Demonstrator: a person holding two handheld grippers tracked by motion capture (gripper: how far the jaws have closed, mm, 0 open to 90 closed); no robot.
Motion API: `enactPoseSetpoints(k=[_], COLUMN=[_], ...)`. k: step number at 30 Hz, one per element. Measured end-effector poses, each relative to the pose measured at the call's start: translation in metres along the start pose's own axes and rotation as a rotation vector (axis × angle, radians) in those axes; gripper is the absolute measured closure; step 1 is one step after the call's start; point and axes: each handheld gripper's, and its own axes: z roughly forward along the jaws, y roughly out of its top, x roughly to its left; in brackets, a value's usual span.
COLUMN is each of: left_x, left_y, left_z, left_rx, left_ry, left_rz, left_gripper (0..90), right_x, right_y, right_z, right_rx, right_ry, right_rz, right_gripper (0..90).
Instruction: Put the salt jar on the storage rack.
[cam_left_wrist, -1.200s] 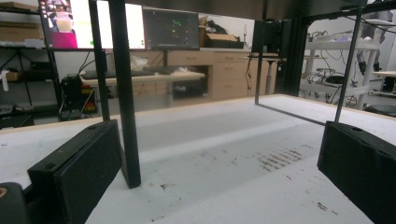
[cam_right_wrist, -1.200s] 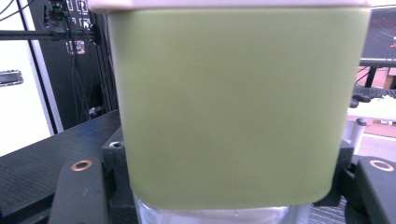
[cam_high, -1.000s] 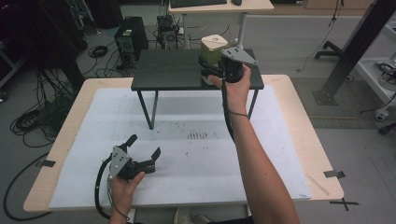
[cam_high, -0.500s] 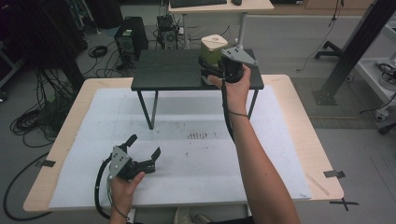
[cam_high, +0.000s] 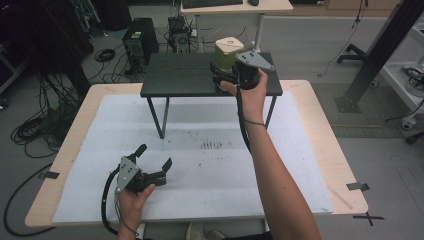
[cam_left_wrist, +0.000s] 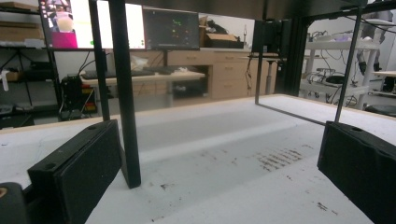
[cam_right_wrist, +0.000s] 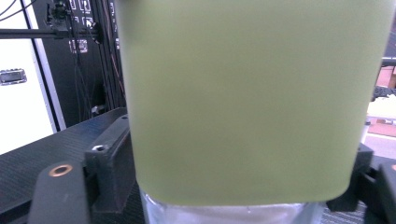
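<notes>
Right gripper (cam_high: 220, 80), jaws just opening off the green container (cam_high: 228, 52) at the black shelf's (cam_high: 180, 80) back edge, likely releasing; next, retreat straight; left gripper (cam_high: 153, 159) idle, wide open, empty.

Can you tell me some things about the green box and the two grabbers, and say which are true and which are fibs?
1. The green container stands on the black raised shelf. True.
2. The left gripper is holding the container. False: it is down by the white mat, jaws wide open, with nothing between them.
3. The right gripper is up at the container, one jaw on each side of it. True.
4. The container lies tipped over on the floor. False: it stands upright on the shelf.
5. The container has a pale lid. True.
</notes>
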Motion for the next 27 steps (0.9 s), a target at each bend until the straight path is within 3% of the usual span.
enactPoseSetpoints(k=[11, 27], left_x=[0.000, 0.000], left_y=[0.000, 0.000], left_z=[0.000, 0.000], left_rx=[0.000, 0.000], left_ry=[0.000, 0.000], left_rz=[0.001, 0.001], left_gripper=[0.4, 0.3], right_x=[0.003, 0.010], right_y=[0.003, -0.004], right_z=[-0.006, -0.031], right_rx=[-0.019, -0.026], right_ry=[-0.006, -0.010], right_rz=[0.001, 0.015], right_gripper=[10.9, 6.3])
